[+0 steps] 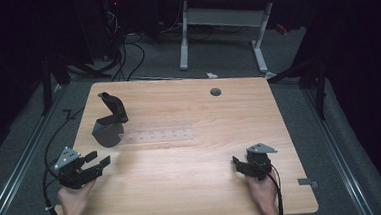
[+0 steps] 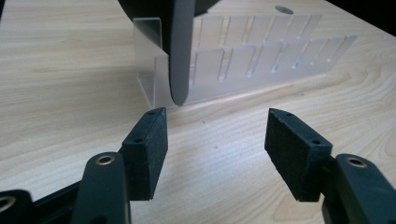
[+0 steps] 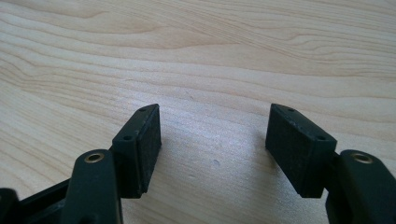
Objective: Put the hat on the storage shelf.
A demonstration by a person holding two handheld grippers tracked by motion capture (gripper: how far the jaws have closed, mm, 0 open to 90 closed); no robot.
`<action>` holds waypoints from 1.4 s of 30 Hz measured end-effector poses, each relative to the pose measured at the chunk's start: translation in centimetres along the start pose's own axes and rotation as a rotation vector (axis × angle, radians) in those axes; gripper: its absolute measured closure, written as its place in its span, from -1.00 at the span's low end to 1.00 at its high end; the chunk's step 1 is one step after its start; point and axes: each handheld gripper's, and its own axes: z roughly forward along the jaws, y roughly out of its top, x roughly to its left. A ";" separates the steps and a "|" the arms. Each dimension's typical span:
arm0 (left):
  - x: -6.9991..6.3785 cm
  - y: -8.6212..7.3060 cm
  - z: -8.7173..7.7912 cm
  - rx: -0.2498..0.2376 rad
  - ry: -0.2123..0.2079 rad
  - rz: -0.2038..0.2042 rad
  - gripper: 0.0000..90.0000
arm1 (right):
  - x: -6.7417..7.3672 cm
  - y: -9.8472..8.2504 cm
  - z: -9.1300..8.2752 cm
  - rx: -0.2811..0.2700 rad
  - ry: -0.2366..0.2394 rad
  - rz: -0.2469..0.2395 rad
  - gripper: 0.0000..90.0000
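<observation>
Wooden table [image 1: 192, 172], clear slotted rack [image 1: 157, 135] lying left of centre, dark disc [image 2: 181, 51] standing in its end slot (other slots bare), my left claw [image 2: 215, 140] released just short of it, my right claw [image 3: 212, 140] released too, apart.

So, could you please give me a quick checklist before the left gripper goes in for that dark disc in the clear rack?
1. Left gripper jaws open, nothing between them: ok.
2. Dark disc standing on edge in the end slot of the clear rack: ok.
3. Jaws lined up on the disc: not ok, it sits off to their left in the left gripper view.
4. Right gripper open, apart from the rack: ok.
5. Disc's seating depth: cannot tell.
</observation>
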 end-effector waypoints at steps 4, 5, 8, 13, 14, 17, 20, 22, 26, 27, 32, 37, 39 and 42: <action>-0.1 -0.6 -0.1 0.021 -0.010 -0.008 -0.12 | 0.0 0.0 0.0 0.000 -0.001 -0.001 -0.20; -0.1 -0.8 -0.1 0.026 -0.012 -0.008 -0.12 | 0.0 0.0 0.0 0.000 -0.001 -0.001 -0.20; -0.2 -1.4 0.0 0.037 -0.015 -0.012 -0.12 | 0.0 0.0 0.0 0.000 0.000 0.000 -0.20; -0.2 -2.1 -0.1 0.036 -0.009 -0.024 -0.15 | 0.0 0.0 0.0 0.000 -0.001 -0.001 -0.20; -0.2 -2.2 -0.1 0.036 -0.009 -0.026 -0.15 | 0.0 0.0 0.0 0.000 -0.001 -0.002 -0.20; -0.1 -2.6 0.0 0.047 -0.003 -0.025 -0.16 | 0.0 0.0 0.0 0.000 -0.001 -0.002 -0.20; -0.2 -3.0 0.1 0.057 0.004 -0.017 -0.16 | 0.0 0.0 0.0 0.000 -0.002 -0.002 -0.20; -0.2 -3.3 0.2 0.065 0.005 -0.016 -0.16 | 0.0 0.0 0.0 0.000 -0.002 -0.002 -0.20; -0.4 -4.0 0.4 0.086 0.016 0.010 -0.17 | 0.0 0.0 0.0 0.000 -0.002 -0.002 -0.20; -0.4 -4.2 0.5 0.089 0.017 0.014 -0.17 | 0.0 0.0 0.0 0.000 -0.002 -0.002 -0.20; -0.9 -5.1 0.9 0.115 0.024 0.053 -0.18 | 0.0 0.0 0.0 0.000 -0.003 -0.002 -0.20; -1.2 -6.1 1.5 0.144 0.032 0.097 -0.19 | 0.0 0.0 0.0 0.000 -0.003 -0.002 -0.20; -1.3 -6.3 1.6 0.150 0.033 0.102 -0.19 | 0.1 0.0 0.0 0.000 -0.003 -0.002 -0.20; -1.5 -6.7 1.8 0.151 0.029 0.113 -0.19 | 0.0 0.0 0.0 0.000 -0.003 -0.003 -0.20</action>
